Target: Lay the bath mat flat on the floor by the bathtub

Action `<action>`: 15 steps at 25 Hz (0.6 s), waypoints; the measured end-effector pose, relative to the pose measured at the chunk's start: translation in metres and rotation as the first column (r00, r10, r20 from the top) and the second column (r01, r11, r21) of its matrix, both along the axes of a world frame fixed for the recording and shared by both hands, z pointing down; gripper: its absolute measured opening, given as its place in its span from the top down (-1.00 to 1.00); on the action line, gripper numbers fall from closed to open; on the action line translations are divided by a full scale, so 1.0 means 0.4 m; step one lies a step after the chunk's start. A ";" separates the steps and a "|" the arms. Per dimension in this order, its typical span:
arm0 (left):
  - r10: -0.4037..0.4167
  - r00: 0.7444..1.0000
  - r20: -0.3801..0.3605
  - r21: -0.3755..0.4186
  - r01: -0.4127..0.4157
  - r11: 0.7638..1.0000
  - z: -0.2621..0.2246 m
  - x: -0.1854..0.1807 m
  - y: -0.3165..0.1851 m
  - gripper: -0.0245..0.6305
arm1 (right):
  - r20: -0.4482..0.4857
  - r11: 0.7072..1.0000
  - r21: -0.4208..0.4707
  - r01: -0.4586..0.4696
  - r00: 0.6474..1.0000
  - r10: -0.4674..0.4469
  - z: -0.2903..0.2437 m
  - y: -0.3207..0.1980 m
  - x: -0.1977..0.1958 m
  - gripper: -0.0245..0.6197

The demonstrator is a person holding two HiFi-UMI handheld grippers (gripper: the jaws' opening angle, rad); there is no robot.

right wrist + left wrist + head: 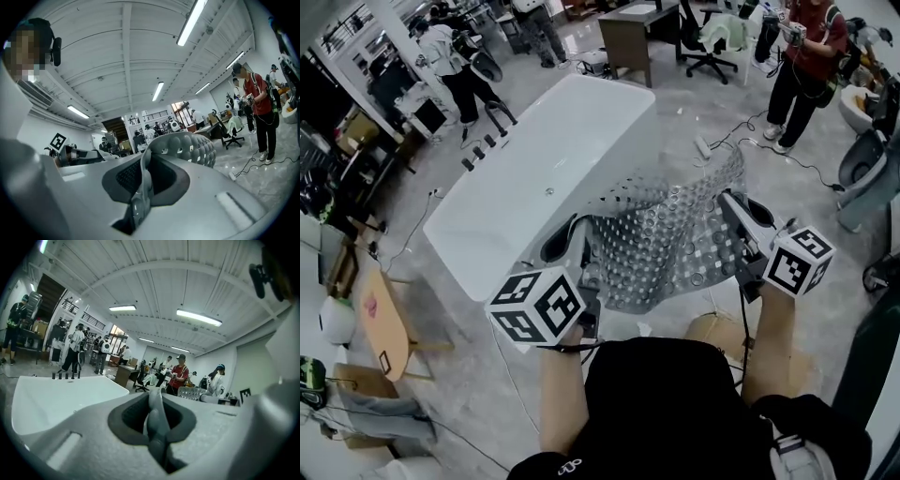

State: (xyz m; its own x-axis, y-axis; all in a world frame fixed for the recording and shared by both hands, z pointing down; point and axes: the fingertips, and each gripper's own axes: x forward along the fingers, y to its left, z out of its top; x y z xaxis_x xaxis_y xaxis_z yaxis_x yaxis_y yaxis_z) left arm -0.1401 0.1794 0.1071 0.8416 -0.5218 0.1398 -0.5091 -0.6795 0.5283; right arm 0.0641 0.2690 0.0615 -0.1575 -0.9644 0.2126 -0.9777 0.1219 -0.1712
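Now up off the floor [684,112] altogether: mat [666,239] slung between left gripper [578,239] and right gripper [739,214], bowed upward in the middle and curling over toward the tub [525,178]. Clamped at both near corners: left jaws closed on a thin fold of the mat's edge [157,420], right jaws closed the same way on the other corner [140,187], with the holed sheet arching away ahead.

Judged to be the carry-and-lower step, with nothing laid yet. To do it well:

- Draw the grippers apart first to take out the bow, so the far edge hangs straight.
- Line that far edge up with the tub's long side, just beside it.
- Lower the far edge to the floor first, then ease back and down so no fold gets trapped underneath.
- Steer clear of the power strip [703,147] lying near the tub.
- Let go only once flat, both corners together.
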 end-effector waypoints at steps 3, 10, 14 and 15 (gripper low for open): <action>-0.002 1.000 -0.004 0.012 0.002 1.000 -0.009 -0.008 -0.014 0.86 | 0.002 1.000 0.015 0.006 1.000 -0.006 -0.007 -0.017 -0.013 0.85; 0.001 0.999 -0.038 -0.001 -0.001 1.000 0.017 0.001 -0.095 0.86 | -0.008 1.000 -0.005 -0.006 1.000 0.006 0.030 -0.082 -0.011 0.85; 0.007 0.999 -0.049 -0.048 -0.009 0.999 0.072 0.019 -0.171 0.86 | -0.041 0.999 -0.040 -0.019 0.999 0.017 0.058 -0.141 0.006 0.85; 0.010 0.999 -0.049 -0.057 -0.013 0.998 0.082 0.032 -0.193 0.86 | -0.053 0.998 -0.051 -0.027 0.998 0.024 0.061 -0.162 0.021 0.85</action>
State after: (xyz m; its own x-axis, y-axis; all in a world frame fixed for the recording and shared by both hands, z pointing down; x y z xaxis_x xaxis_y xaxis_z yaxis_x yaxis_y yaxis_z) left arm -0.1273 0.1021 0.1398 0.8538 -0.5047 0.1279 -0.4745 -0.6531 0.5902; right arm 0.0724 0.2043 0.0861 -0.1200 -0.9555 0.2696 -0.9882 0.0888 -0.1249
